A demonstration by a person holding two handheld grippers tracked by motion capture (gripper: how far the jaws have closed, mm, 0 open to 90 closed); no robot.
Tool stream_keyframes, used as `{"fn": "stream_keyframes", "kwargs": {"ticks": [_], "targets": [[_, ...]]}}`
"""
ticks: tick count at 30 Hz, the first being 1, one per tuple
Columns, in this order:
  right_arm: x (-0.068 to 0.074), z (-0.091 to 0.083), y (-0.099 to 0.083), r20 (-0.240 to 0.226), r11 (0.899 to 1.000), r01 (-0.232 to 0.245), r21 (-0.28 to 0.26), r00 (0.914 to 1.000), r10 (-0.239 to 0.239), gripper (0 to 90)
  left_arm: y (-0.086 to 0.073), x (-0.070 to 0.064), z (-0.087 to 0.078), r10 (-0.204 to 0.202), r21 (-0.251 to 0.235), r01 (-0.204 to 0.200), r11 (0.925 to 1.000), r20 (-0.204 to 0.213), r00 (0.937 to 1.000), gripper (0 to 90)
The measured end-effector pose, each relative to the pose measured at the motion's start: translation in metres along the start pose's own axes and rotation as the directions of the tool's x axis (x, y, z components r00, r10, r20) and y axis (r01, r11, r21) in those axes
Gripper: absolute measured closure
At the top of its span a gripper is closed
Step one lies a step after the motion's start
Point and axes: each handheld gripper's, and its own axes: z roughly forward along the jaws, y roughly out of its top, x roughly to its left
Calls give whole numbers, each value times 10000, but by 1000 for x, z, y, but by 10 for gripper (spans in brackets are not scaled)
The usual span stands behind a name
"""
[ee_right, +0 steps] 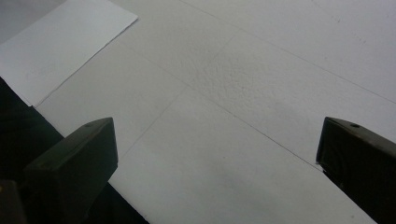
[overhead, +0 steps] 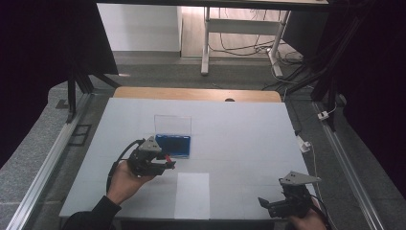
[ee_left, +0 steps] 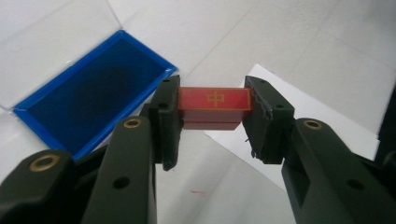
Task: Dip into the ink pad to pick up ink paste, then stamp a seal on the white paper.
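Left gripper (ee_left: 212, 123): a red block (ee_left: 213, 108) is clamped between its jaws, one pad pressed on each short end.
Red block: held level and clear of the table (overhead: 239, 139); a gold mark is printed on the face turned to the left gripper view. In the high view it is seen as a small red spot (overhead: 167, 157) at the tip of the left gripper (overhead: 168, 163).
Block and box: the block is held just beside the near edge of the blue box (ee_left: 88, 100), not inside it. Whether the two touch cannot be told.
Blue box: lies open on the table, its clear lid (overhead: 173, 124) raised at the far side.
Paper (overhead: 192, 195): a white sheet lies flat on the table, under and beyond the held block in the left gripper view.
Left hand (overhead: 125, 181): wrapped round the gripper body from below.
Right gripper (ee_right: 217, 154): jaws are spread wide, with nothing between them; it is held at the near right corner of the table (overhead: 268, 207), well apart from block and box.
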Motion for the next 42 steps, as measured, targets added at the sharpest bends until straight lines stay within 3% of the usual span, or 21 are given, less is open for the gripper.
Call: {"fn": "stream_keyframes", "kwargs": {"ticks": [24,42], "targets": [[0,0,0,-10,10000,45,42,10000,-45,0,7,-39,25,847,411,-883,9952,809,9931,583],[1,1,0,4,9998,135,140,9999,-135,0,11,-49,67,1055,798,-1128,9904,901,9903,584]]}}
